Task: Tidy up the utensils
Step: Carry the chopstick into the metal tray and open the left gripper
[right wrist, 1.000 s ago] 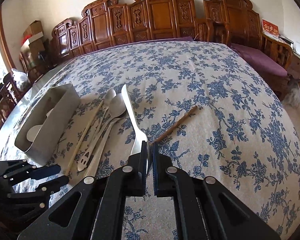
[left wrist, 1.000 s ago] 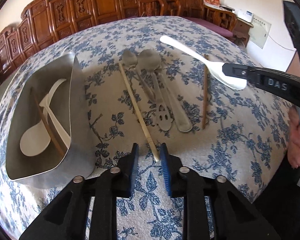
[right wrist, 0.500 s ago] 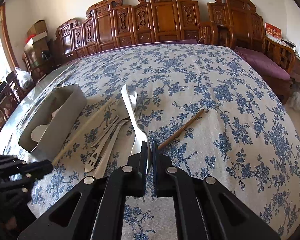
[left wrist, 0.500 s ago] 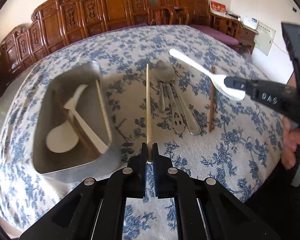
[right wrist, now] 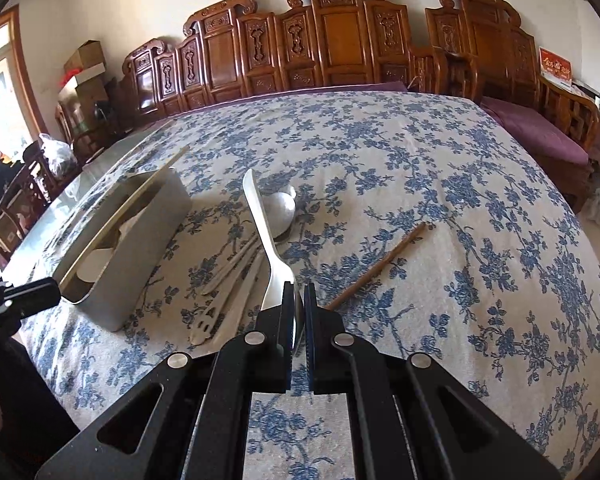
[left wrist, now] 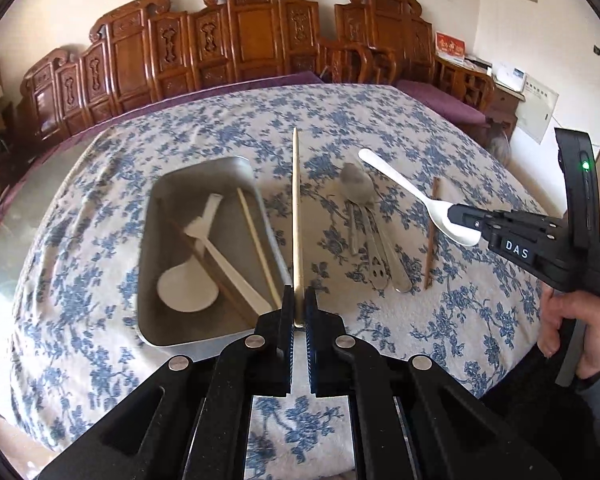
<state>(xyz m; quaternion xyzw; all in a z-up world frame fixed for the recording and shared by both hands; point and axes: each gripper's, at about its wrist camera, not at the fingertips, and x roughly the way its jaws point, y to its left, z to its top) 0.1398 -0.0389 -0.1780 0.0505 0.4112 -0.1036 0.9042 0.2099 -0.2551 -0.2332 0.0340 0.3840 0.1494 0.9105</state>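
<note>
My left gripper [left wrist: 299,312] is shut on a light bamboo chopstick [left wrist: 296,208] and holds it lifted beside the right wall of the metal tray [left wrist: 204,338]. The tray holds a white spoon [left wrist: 204,264], a light chopstick and a dark chopstick. My right gripper [right wrist: 299,312] is shut on the bowl end of a white plastic spoon [right wrist: 260,224], held above the table; it also shows in the left wrist view [left wrist: 404,188]. Metal spoons [left wrist: 360,200] and a dark chopstick [left wrist: 432,236] lie on the cloth.
The table has a blue floral cloth [right wrist: 460,240]. Carved wooden chairs [right wrist: 332,40] line the far side. The metal tray stands at the left in the right wrist view [right wrist: 140,256]. A hand holds the right gripper's handle [left wrist: 580,320].
My left gripper closed on the light chopstick, lifted it off the cloth and carried it left toward the tray. The right gripper kept the white spoon raised.
</note>
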